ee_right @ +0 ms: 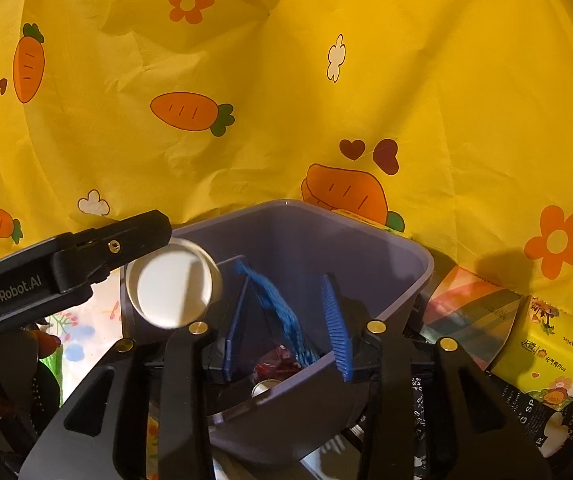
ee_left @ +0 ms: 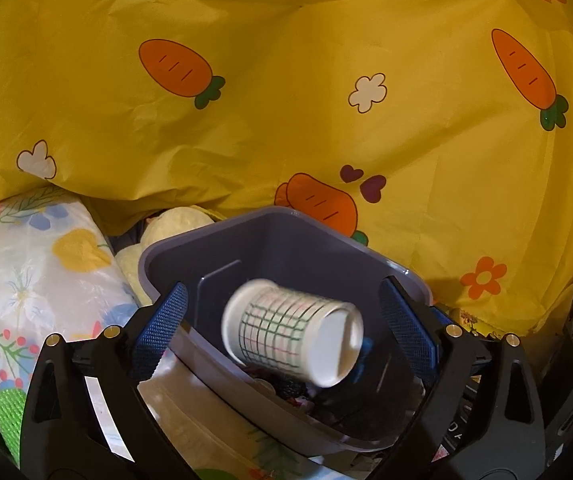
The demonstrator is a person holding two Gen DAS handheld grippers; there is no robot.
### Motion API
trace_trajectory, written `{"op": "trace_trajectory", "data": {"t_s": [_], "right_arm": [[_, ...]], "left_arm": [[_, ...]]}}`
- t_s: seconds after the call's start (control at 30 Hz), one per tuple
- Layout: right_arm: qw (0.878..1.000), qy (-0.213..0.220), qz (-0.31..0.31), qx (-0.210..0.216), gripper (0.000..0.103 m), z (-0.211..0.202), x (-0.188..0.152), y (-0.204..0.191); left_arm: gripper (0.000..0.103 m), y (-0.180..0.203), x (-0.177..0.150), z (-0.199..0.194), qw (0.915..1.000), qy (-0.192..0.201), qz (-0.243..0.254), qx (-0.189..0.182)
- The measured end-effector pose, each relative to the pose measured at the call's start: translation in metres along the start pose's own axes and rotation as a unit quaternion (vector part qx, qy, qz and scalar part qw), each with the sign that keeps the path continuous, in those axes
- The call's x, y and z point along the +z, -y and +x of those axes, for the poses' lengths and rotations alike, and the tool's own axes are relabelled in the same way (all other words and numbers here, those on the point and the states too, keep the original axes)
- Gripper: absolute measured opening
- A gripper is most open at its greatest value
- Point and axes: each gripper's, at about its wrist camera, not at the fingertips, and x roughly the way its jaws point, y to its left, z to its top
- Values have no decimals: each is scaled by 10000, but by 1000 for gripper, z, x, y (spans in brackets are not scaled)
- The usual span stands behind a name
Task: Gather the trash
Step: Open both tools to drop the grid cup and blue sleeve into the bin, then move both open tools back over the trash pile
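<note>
A white paper cup point(ee_left: 292, 332) with a green and pink grid print is blurred and on its side, in the air over the grey-purple trash bin point(ee_left: 190, 240), touching neither pad. My left gripper point(ee_left: 286, 320) is open, its blue pads wide apart either side of the cup. In the right wrist view the cup point(ee_right: 174, 284) shows end-on beside the left gripper's black finger point(ee_right: 86, 256). My right gripper point(ee_right: 286, 320) is shut on the bin's near wall point(ee_right: 314, 364). Red wrapper trash point(ee_right: 276, 364) lies in the bin.
A yellow carrot-print cloth point(ee_left: 286, 100) hangs behind the bin. A floral bag point(ee_left: 38, 264) and a green spiky item point(ee_left: 4, 412) lie left. A yellow tissue pack point(ee_right: 546, 356) and a striped packet point(ee_right: 470, 312) lie right of the bin.
</note>
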Motion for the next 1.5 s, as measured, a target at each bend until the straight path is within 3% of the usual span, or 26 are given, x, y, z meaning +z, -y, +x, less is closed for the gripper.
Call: {"op": "trace_trajectory", "data": {"t_s": [0.17,0.23,0.3,0.43,0.77,1.03,1.23,1.5], "right_arm": [[9998,116,48,-124,58,-6,0,4],[9996,203,85,-156,72,-11,0,4],[9994,296,95,-174,79,-16,0,2],[9993,339,101,-148,85,-24,-2,-2],[9985,543,67,-19,87,-51,-7,-21],[9979,551,-58,343,87,-73,-21,-53],[9950,505,-282,818,87,-87,-33,-94],[9862,304,-653,1489,87,-96,-49,-152]], "left_arm": [[97,-10,-4,-15,9996,90,-75,244],[97,-13,-7,-23,9991,104,-69,396],[97,-15,-10,-32,9983,137,-49,570],[97,-23,-20,-51,9967,183,-84,791],[97,-38,-47,-97,9915,248,-168,1268],[97,-56,-73,-146,9833,358,-265,1764],[97,-87,-99,-197,9701,485,-590,2305],[97,-124,-133,-269,9400,670,-749,3260]]}}
